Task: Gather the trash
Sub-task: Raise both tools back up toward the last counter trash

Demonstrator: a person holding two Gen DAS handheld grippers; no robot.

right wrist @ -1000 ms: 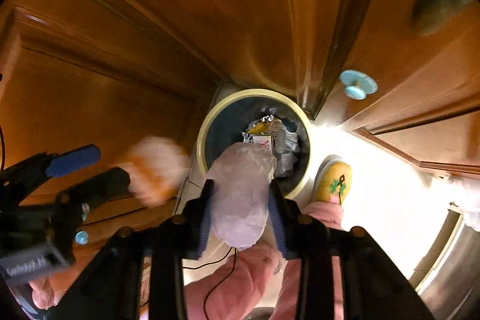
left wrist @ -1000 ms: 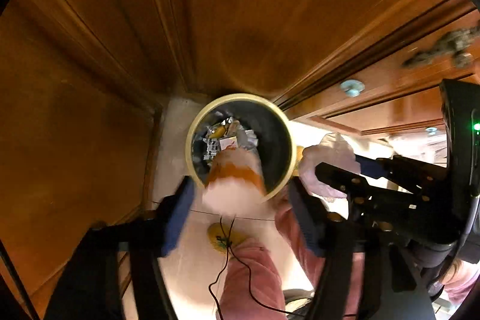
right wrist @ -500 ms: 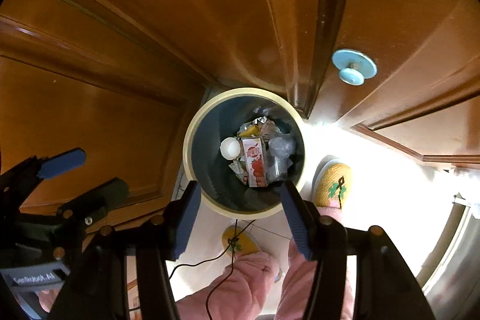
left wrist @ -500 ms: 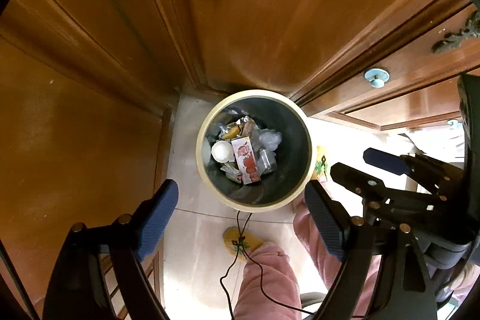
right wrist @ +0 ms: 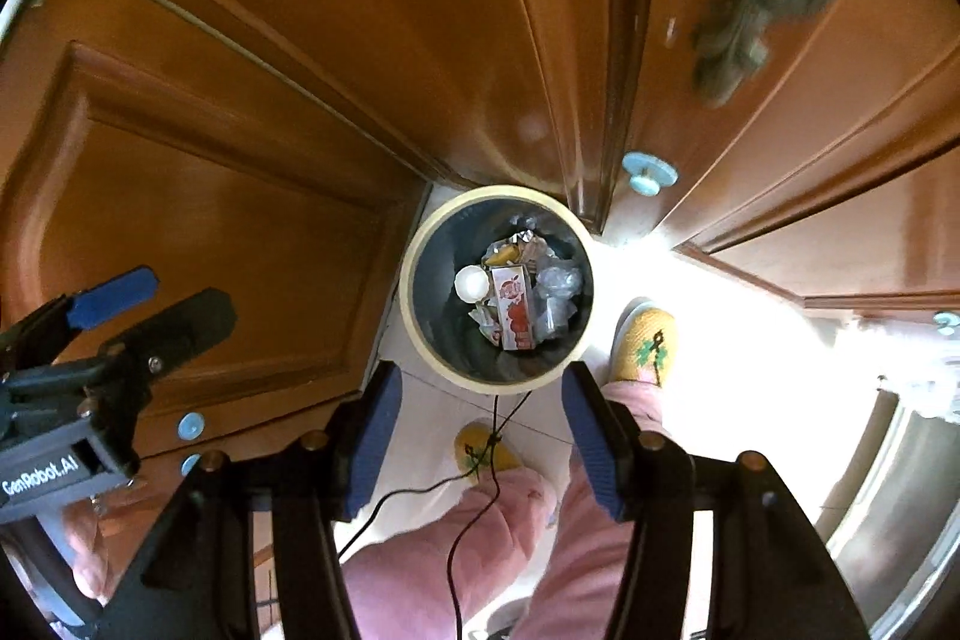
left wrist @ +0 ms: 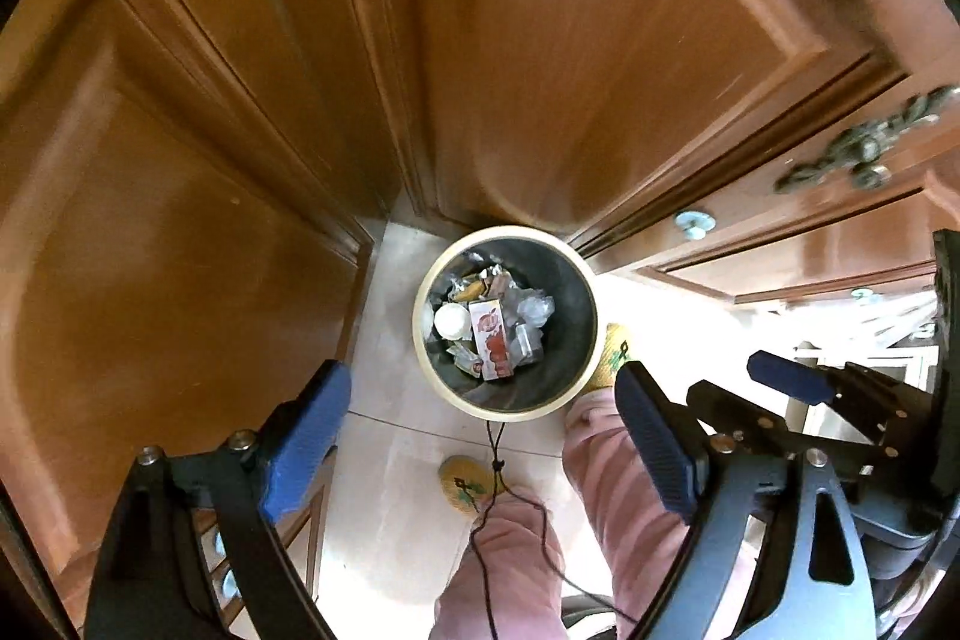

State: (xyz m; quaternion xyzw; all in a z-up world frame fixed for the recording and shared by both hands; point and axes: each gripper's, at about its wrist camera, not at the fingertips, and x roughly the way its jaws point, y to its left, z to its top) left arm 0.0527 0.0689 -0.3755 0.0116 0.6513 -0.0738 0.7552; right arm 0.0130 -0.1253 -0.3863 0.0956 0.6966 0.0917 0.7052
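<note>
A round bin with a cream rim (left wrist: 507,413) stands on the floor below both grippers. It holds trash: a red-and-white carton (left wrist: 489,340), a white cup (left wrist: 451,321) and crumpled clear plastic (left wrist: 534,307). My left gripper (left wrist: 480,370) hangs high above the bin, pointing down; its jaws are opening and nothing is between them. In the right wrist view the same bin (right wrist: 408,292) and carton (right wrist: 513,310) lie under my right gripper (right wrist: 482,370), which is open and empty. Each gripper also shows at the side of the other's view.
Brown wooden cabinet doors surround the bin on the left and behind, with a pale blue knob (right wrist: 649,172) and an ornate metal handle (left wrist: 864,154). A person's pink trouser legs (right wrist: 456,550), yellow slippers (right wrist: 645,340) and a black cable (right wrist: 480,460) are by the bin.
The left gripper let go of an orange-and-white piece and the right a crumpled clear wad; both now lie in the bin. Both grippers opened and rose, so the bin looks smaller.
</note>
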